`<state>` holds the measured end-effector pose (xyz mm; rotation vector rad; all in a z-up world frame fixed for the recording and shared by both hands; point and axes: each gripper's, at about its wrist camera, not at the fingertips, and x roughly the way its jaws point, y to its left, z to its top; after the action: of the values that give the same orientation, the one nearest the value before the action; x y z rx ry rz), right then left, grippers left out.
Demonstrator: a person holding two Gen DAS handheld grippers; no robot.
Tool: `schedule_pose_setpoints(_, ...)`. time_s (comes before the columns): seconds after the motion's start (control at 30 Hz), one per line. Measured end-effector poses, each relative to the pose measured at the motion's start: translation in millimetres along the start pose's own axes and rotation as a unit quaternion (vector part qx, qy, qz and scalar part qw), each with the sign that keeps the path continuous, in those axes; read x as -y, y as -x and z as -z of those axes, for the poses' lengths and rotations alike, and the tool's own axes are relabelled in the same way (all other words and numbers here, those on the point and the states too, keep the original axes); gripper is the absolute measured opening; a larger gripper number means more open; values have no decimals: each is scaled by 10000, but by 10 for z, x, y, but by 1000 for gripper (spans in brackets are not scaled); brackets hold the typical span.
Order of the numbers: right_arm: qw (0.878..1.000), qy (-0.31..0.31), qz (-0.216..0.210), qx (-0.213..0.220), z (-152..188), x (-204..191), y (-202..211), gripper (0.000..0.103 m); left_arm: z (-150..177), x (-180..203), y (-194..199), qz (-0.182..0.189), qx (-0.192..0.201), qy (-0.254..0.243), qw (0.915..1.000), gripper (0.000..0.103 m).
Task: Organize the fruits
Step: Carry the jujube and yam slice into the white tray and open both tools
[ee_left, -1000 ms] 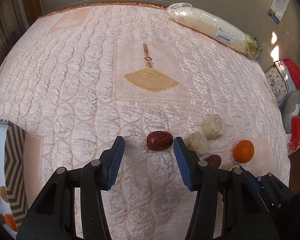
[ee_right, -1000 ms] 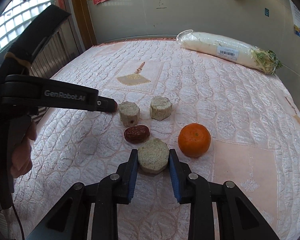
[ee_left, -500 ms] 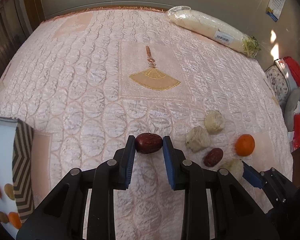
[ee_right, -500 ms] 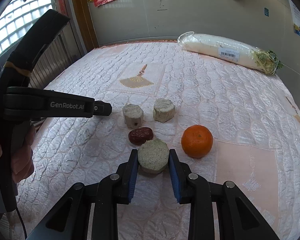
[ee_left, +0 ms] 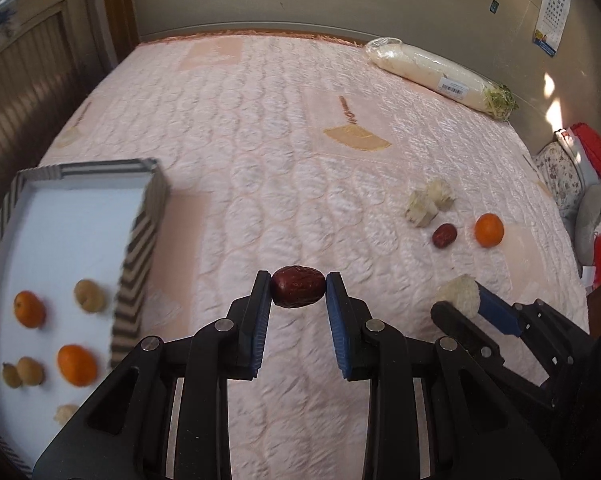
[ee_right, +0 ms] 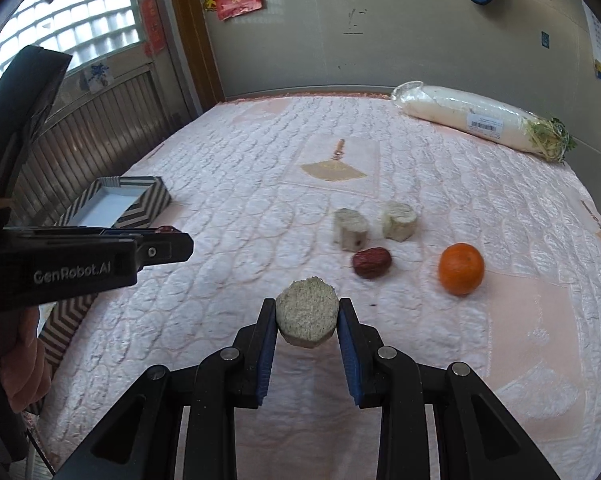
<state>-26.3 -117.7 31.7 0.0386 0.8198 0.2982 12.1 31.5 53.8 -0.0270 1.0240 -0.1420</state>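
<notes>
Our left fingers (ee_left: 298, 289) are closed on a dark red wrinkled jujube (ee_left: 298, 286), pinched between the blue pads and held above the pink quilted bed cover (ee_left: 260, 160). Our right fingers (ee_right: 306, 317) are clamped on a pale beige, rough-cut round chunk (ee_right: 307, 316), also lifted off the bed.

In the left wrist view, a white tray with a striped black-and-cream rim (ee_left: 140, 240) lies at nine o'clock from the held jujube; it holds two small oranges (ee_left: 77, 365), some pale yellowish fruits (ee_left: 88, 295) and a beige piece.

In the right wrist view, at one o'clock from the held chunk, lie a second dark red jujube (ee_right: 372, 262), two more beige chunks (ee_right: 350, 228) just behind it and a round orange mandarin (ee_right: 460, 268) to its right. A long plastic-wrapped white radish (ee_right: 476, 118) lies at the far edge of the bed.
</notes>
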Motion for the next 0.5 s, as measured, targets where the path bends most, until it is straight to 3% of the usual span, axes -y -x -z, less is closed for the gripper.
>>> schedule_pose_setpoints(0.5,9980,537,-345,25,26,-821,74,29,555,-729,451,-704,518,288,9958,27)
